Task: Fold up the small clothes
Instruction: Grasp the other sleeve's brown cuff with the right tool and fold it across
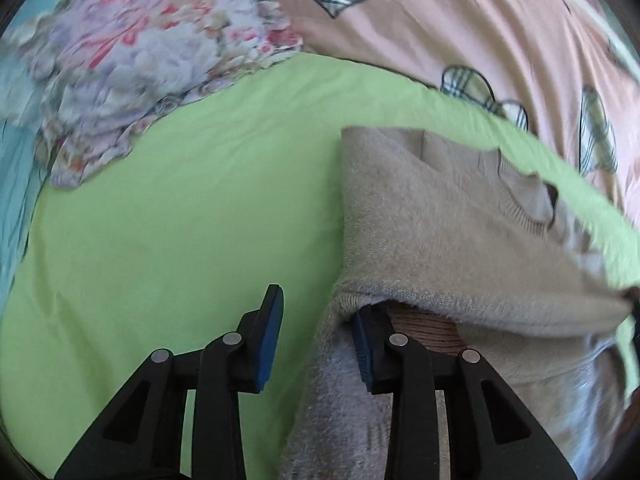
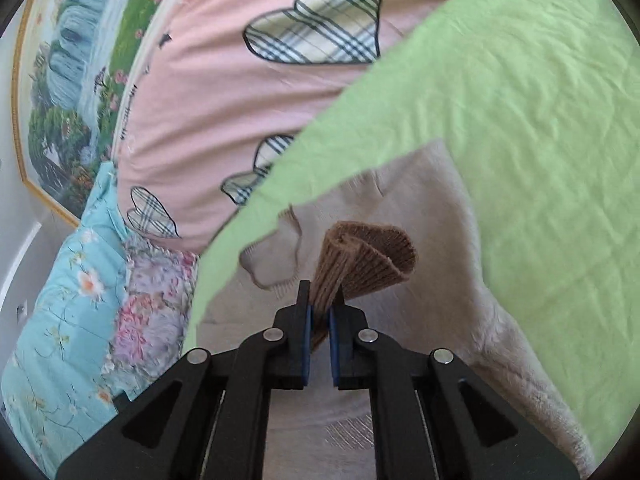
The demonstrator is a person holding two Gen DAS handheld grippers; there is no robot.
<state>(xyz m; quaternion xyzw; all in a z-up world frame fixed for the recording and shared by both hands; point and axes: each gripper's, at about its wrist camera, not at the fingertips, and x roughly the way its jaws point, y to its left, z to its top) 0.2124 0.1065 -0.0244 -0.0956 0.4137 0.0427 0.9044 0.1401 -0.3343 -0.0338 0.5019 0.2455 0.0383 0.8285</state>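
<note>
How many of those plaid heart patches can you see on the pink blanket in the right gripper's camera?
4. A large heart sits near the top; a second and third are partly tucked under the green sheet's edge; a fourth lies lower left. More may be hidden.

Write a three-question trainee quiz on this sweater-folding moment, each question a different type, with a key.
1. True or false: the right gripper is shut on the ribbed brown cuff.
2. Multiple choice: the beige sweater lies on a
A. green sheet
B. wooden table
C. tiled floor
3. Fill in: the left gripper has its jaws ____.

Key: 1 true; 2 A; 3 open, with one finger tucked under the sweater's edge.
</note>
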